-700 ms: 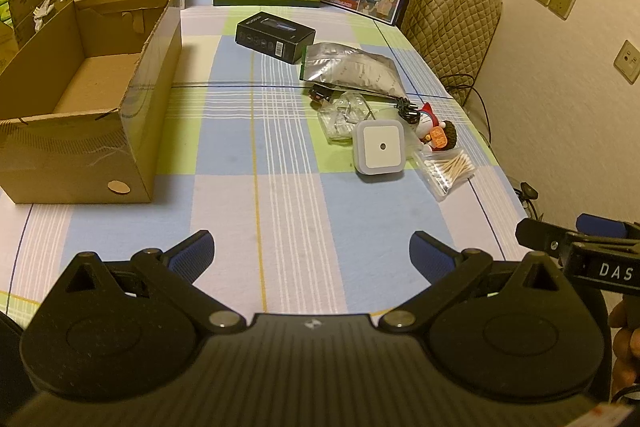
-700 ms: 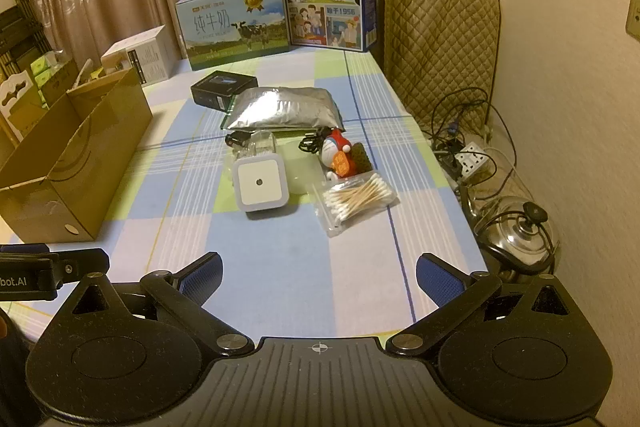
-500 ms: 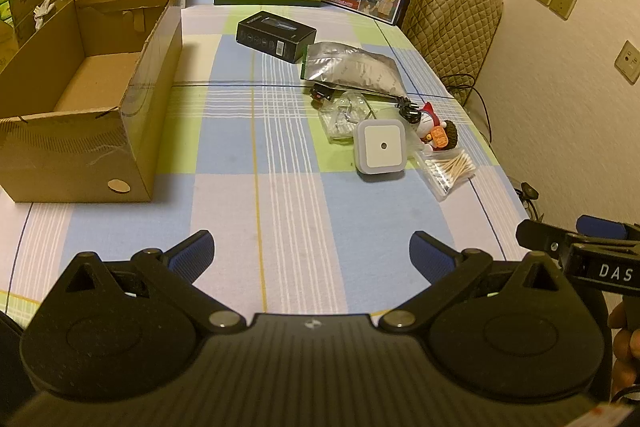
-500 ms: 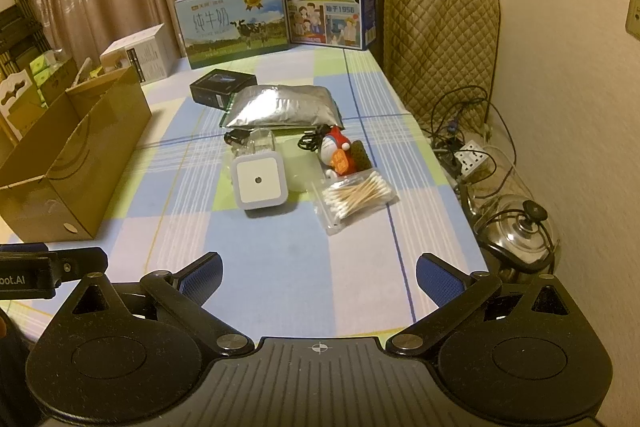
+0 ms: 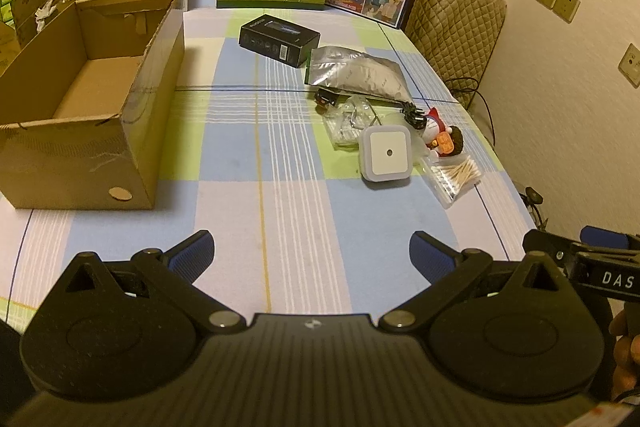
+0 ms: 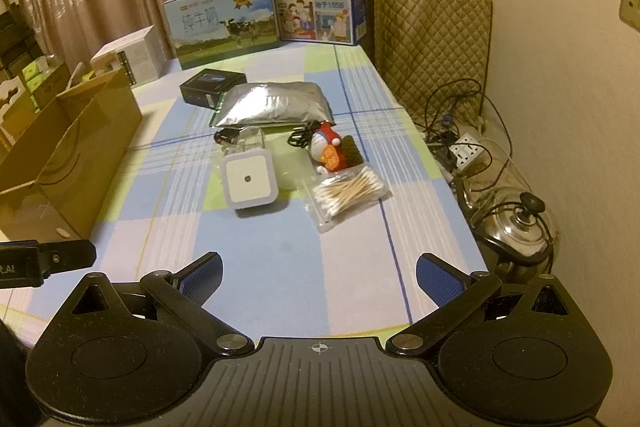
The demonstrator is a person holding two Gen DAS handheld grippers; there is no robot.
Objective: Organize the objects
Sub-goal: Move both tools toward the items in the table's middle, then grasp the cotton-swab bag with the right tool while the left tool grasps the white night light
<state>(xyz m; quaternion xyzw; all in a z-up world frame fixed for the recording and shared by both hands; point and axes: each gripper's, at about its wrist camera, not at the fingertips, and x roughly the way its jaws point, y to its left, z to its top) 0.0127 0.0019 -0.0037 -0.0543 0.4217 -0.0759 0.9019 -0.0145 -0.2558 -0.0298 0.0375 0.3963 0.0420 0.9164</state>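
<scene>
Both the left gripper [image 5: 310,253] and right gripper [image 6: 318,273] hover spread wide and empty, while mid-frame the cotton-swab packet [image 6: 347,190] looks light, crinkly, slippery, best pinched at its edge.

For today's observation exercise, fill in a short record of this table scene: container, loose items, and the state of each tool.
container: open cardboard box, nothing visible inside
loose items: black box, silver pouch, white square night light, cotton swabs packet, small figurine
surface: checked tablecloth
left tool: open, holding nothing
right tool: open, holding nothing
</scene>
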